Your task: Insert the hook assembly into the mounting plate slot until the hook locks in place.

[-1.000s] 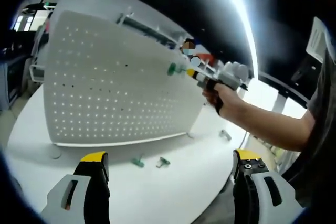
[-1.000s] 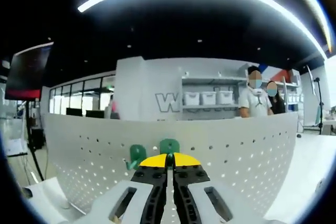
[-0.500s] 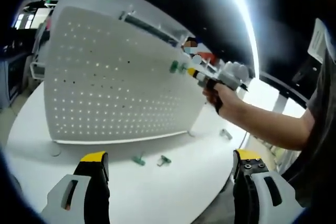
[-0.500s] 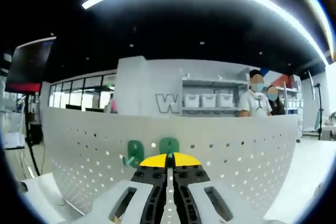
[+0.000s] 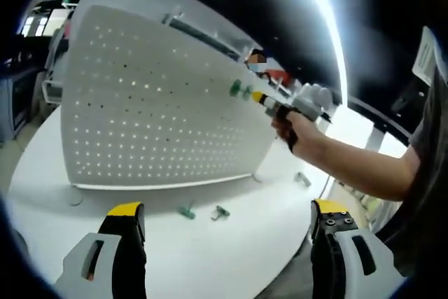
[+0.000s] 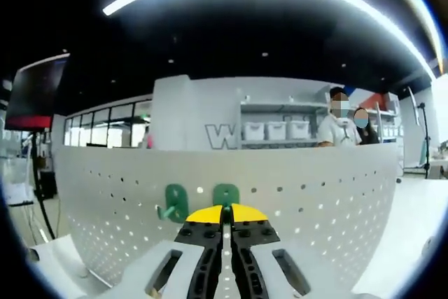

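A white perforated mounting plate stands upright; one green hook sits on it, a second green hook beside it.

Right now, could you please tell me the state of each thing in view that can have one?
Pegboard: upright on the white table.
Left tool: open, holding nothing.
Right tool: shut on the green hook, held at the pegboard.
Second green hook: hanging on the pegboard.
Two loose green hooks: lying on the table.
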`<action>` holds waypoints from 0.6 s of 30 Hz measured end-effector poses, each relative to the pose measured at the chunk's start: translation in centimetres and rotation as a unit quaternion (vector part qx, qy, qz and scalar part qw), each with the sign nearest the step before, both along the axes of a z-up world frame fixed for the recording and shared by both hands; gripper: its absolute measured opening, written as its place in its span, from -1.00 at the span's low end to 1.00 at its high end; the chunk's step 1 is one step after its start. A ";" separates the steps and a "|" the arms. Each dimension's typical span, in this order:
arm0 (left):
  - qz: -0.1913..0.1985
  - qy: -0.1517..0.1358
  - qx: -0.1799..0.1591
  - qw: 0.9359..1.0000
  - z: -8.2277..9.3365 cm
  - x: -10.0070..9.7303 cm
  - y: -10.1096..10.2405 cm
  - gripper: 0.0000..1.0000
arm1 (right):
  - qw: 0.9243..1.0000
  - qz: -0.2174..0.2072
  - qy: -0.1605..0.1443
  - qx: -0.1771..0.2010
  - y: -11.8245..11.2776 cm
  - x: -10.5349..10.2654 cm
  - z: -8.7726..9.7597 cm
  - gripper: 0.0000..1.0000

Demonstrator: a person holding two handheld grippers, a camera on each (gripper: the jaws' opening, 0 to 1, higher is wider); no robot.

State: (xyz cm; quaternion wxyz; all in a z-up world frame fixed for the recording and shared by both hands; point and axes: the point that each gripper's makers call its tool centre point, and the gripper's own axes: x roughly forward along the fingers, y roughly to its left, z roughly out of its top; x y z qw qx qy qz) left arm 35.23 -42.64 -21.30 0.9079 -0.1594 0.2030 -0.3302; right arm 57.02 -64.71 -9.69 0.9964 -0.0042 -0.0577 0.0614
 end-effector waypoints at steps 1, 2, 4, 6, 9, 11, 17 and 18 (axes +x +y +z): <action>0.001 0.000 0.000 1.000 0.0 0.0 0.1 1.00 | 1.000 0.000 0.002 -0.005 0.1 0.0 -0.1 -1.00; 0.001 0.000 0.000 1.000 -0.1 0.1 0.1 1.00 | 1.000 -0.002 0.000 -0.007 0.0 0.0 -0.1 -1.00; 0.002 0.001 0.000 1.000 -0.1 0.1 0.1 1.00 | 1.000 -0.002 0.002 -0.007 0.0 0.1 -0.2 -1.00; 0.000 0.001 0.001 1.000 -0.1 0.0 0.1 1.00 | 1.000 -0.004 0.003 -0.013 0.1 0.1 -0.2 -1.00; -0.002 0.002 0.006 1.000 -0.4 -0.1 -0.1 1.00 | 1.000 -0.004 0.007 -0.009 0.0 0.0 -0.3 -0.99; -0.003 0.004 0.005 1.000 -0.5 -0.2 -0.1 1.00 | 1.000 -0.003 0.010 -0.004 -0.1 0.0 -0.3 -0.98; 0.000 0.003 0.005 1.000 -0.5 -0.5 -0.1 1.00 | 0.999 0.004 0.035 0.003 0.0 0.5 -1.3 -0.95; 0.000 0.004 0.006 1.000 -0.6 -0.6 -0.2 1.00 | 0.999 0.004 0.036 0.005 0.1 0.4 -1.3 -0.92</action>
